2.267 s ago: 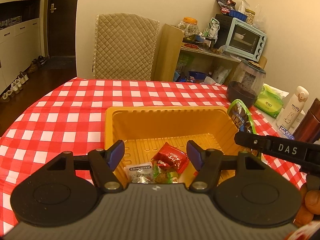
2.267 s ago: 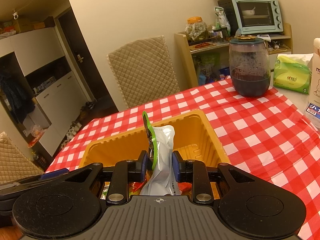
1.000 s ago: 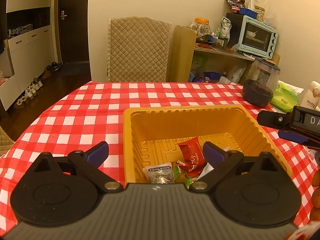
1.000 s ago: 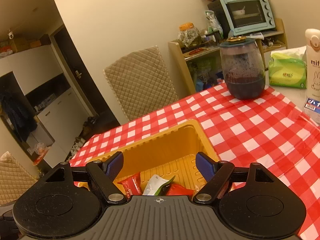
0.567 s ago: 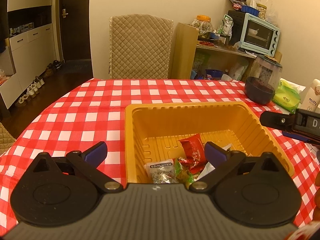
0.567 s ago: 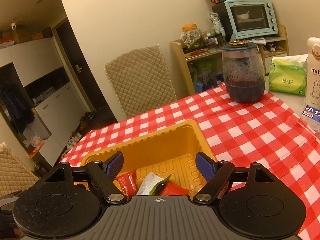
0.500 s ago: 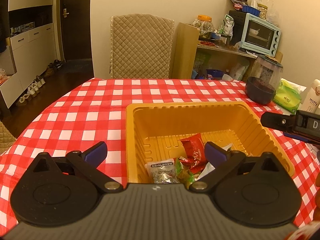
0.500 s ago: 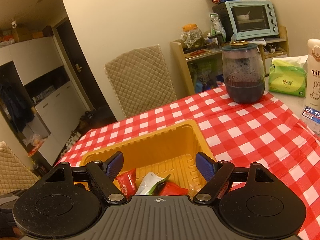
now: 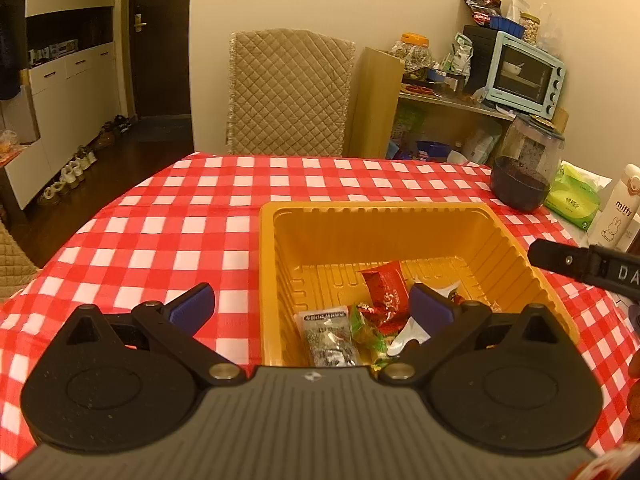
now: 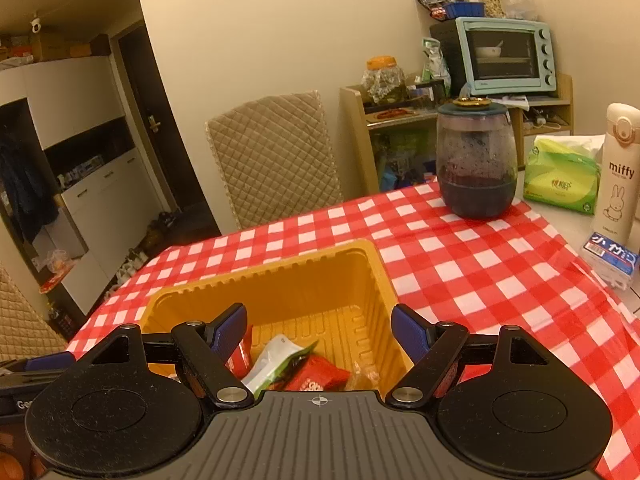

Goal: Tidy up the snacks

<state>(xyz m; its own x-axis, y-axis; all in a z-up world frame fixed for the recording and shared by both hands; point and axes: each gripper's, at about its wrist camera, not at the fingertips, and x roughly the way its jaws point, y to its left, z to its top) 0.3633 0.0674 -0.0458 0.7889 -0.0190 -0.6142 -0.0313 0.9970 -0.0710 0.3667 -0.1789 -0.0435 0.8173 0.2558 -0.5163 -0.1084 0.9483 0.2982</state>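
An orange plastic tray sits on the red-checked tablecloth; it also shows in the right wrist view. Inside lie several snack packs: a red packet, a grey-silver packet, a green candy wrapper and a white-and-green pouch beside another red packet. My left gripper is open and empty, above the tray's near left edge. My right gripper is open and empty, above the tray's near end; its arm shows at the right of the left wrist view.
A dark lidded jar, a green tissue pack, a white miffy bottle and a small blue-white pack stand on the table's far right. A quilted chair stands behind the table, a shelf with a toaster oven beyond.
The right gripper has let go of the white-and-green pouch, which now lies in the tray, and stands open. The left gripper has opened wider and drawn back a little.
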